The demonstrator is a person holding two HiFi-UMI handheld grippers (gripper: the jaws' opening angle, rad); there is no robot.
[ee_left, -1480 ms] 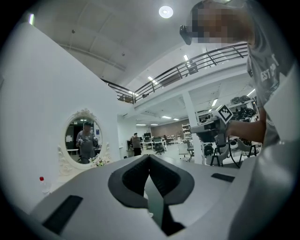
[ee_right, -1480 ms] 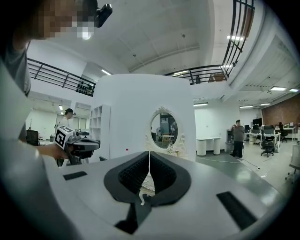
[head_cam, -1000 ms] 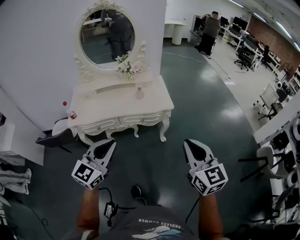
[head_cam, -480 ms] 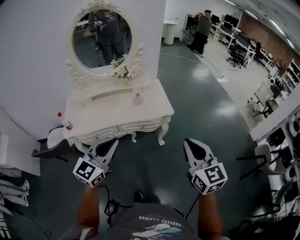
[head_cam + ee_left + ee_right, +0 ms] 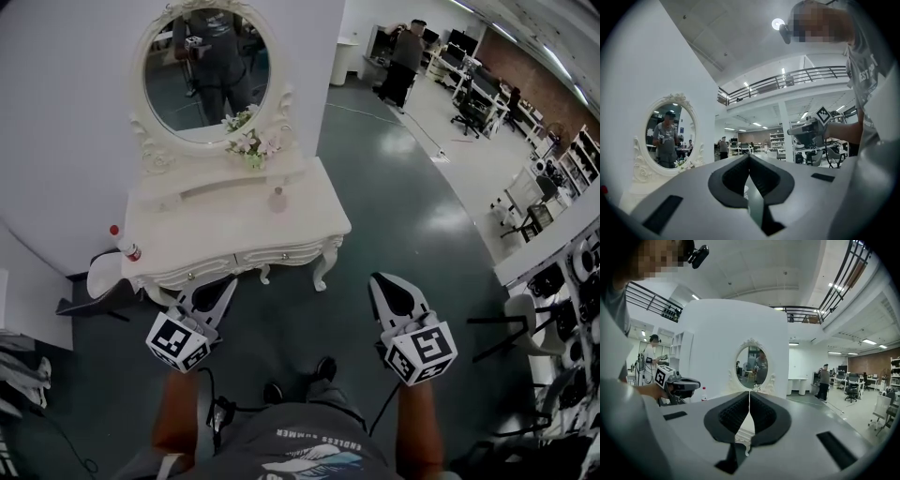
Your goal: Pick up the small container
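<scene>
Small container [image 5: 277,200] stands on the white dressing table [image 5: 202,239], just below the flowers [image 5: 251,145] and oval mirror [image 5: 202,70]. Left gripper [image 5: 217,291] and right gripper [image 5: 389,292]: jaws closed together, nothing held, both short of the table's front edge.

Glossy dark floor [image 5: 394,187], smooth cream-painted dressing table [image 5: 225,227], reflective glass mirror [image 5: 202,80], matt white wall [image 5: 66,112]

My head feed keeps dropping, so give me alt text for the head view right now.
The left tool and right tool are both shut and empty, held short of a white dressing table. A small container stands on it, in front of the oval mirror and flowers.
</scene>
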